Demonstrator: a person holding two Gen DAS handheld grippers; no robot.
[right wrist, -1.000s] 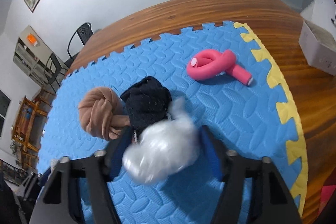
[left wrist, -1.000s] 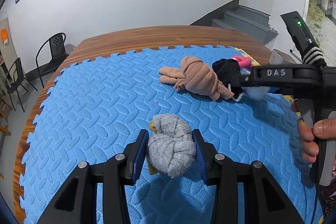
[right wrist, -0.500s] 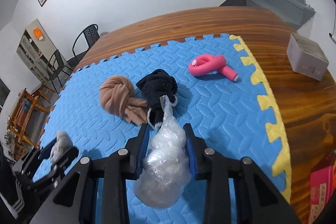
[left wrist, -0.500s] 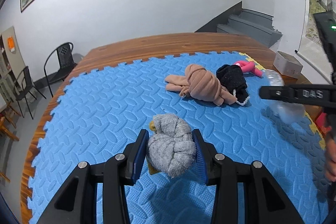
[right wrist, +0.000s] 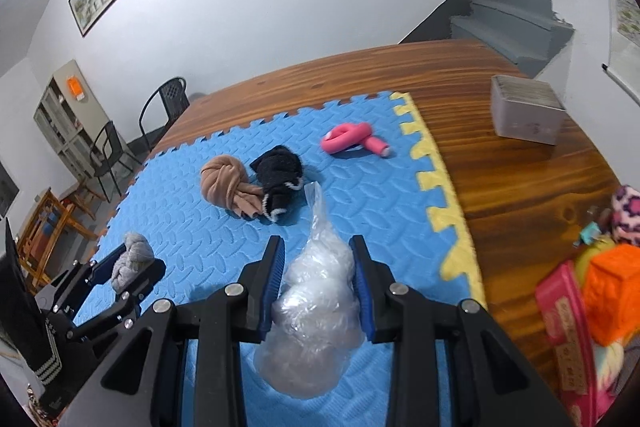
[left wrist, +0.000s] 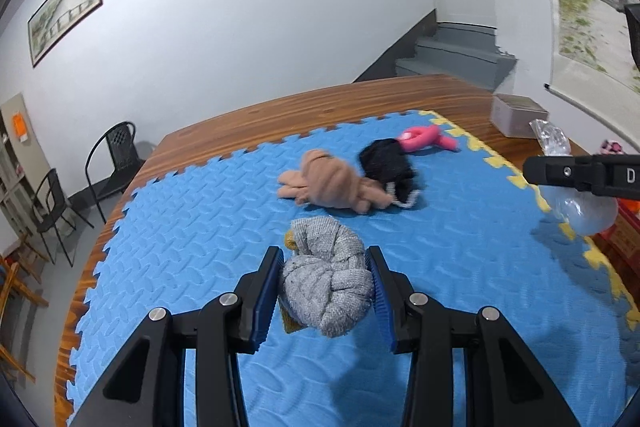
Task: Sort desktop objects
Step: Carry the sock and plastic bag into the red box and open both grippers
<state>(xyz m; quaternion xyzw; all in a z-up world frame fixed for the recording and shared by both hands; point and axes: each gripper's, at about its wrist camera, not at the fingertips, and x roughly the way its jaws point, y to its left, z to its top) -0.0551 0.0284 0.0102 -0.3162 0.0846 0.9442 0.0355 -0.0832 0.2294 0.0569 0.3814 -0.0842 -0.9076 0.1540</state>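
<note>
The left hand-held gripper (left wrist: pixel 326 297) is shown closed on a knotted grey knit cloth bundle (left wrist: pixel 326 287), which is pinched between the blue pads and carried clear of the blue interlocking foam mat (left wrist: pixel 180 227) that covers the wooden counter (right wrist: pixel 520 167). The right hand-held gripper (right wrist: pixel 318 281) is clamped around a crumpled clear plastic bag (right wrist: pixel 316 303); the bag's twisted neck projects forward between the jaws, and its bulk hangs below them. Both items are judged to be held mid-body so that the soft material is not lost during transfer. Left on the mat are a knotted tan cloth bundle (right wrist: pixel 226 183), touched by a black knit bundle with white trim (right wrist: pixel 280 175), and, well apart from them, a looped pink foam roller (right wrist: pixel 352 141). On the bare wood beyond the mat's yellow border a grey rectangular box (right wrist: pixel 526 113) is seen, and near the right edge a cluster of bright pink and orange items (right wrist: pixel 596 287). From the layout, sorting is judged to be under way, with three items not yet collected.
</note>
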